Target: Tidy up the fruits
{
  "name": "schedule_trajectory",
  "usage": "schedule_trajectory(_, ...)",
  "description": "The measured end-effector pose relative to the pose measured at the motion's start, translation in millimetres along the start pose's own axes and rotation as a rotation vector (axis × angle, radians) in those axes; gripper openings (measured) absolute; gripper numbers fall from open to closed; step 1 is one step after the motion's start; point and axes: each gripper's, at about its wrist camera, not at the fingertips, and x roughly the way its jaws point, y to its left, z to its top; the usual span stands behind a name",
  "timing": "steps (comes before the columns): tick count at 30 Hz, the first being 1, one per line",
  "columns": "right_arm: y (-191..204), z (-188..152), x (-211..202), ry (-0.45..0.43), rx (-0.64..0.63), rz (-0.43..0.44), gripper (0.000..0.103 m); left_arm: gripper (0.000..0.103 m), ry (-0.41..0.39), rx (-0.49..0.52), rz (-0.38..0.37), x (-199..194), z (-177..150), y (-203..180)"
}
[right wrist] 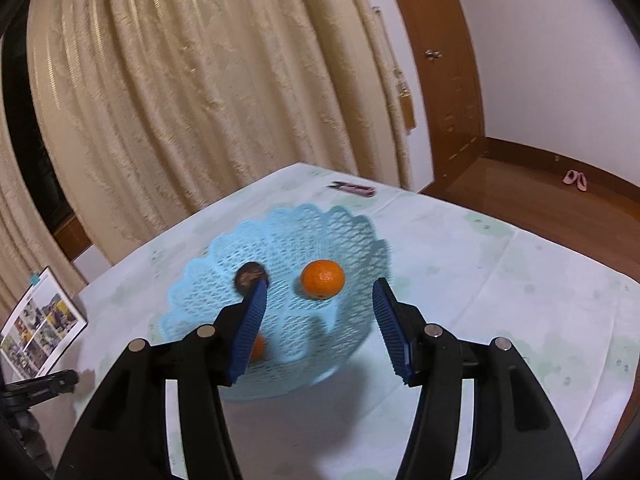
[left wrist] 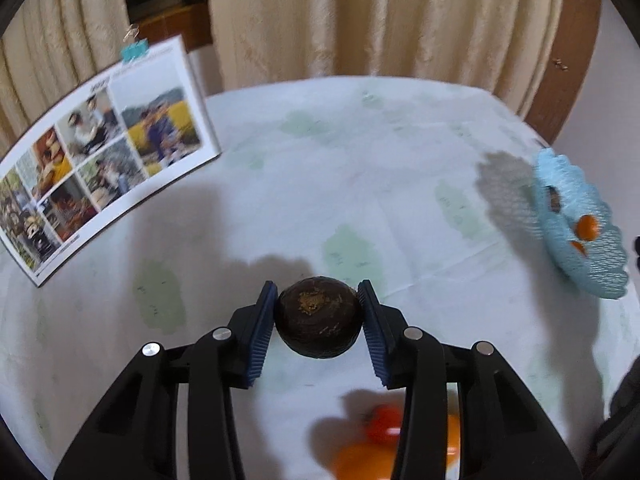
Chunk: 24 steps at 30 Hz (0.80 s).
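My left gripper (left wrist: 318, 300) is shut on a dark brown round fruit (left wrist: 318, 322) and holds it above the white tablecloth. Below it lie blurred orange fruits (left wrist: 362, 458) and a red one (left wrist: 384, 424). The light blue lattice basket (left wrist: 592, 256) sits at the far right with an orange (left wrist: 587, 227) inside. My right gripper (right wrist: 320, 292) is open and empty above the same basket (right wrist: 348, 232), which holds an orange (right wrist: 322, 279), a dark brown fruit (right wrist: 249, 275) and another orange (right wrist: 258, 347) partly hidden behind my left finger.
A photo calendar (left wrist: 104, 156) stands at the table's left. A small pink-handled tool (right wrist: 354, 189) lies at the far table edge. Cream curtains (right wrist: 200, 100) hang behind the table. A wooden door frame (right wrist: 444, 80) and brown floor are at the right.
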Motion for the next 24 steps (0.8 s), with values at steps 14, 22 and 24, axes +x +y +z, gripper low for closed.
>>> schedule_trajectory(14,-34,-6,-2,-0.044,0.127,0.012,0.066,0.042,-0.072,0.119,-0.181,-41,25,-114)
schedule_trajectory(22,-35,-9,-6,-0.04,0.145,0.046,0.066,0.042,-0.029,0.16,-0.273,-29,42,-176)
schedule_trajectory(24,-34,-9,-5,-0.037,0.144,0.052,0.066,0.042,-0.018,0.174,-0.277,-24,45,-188)
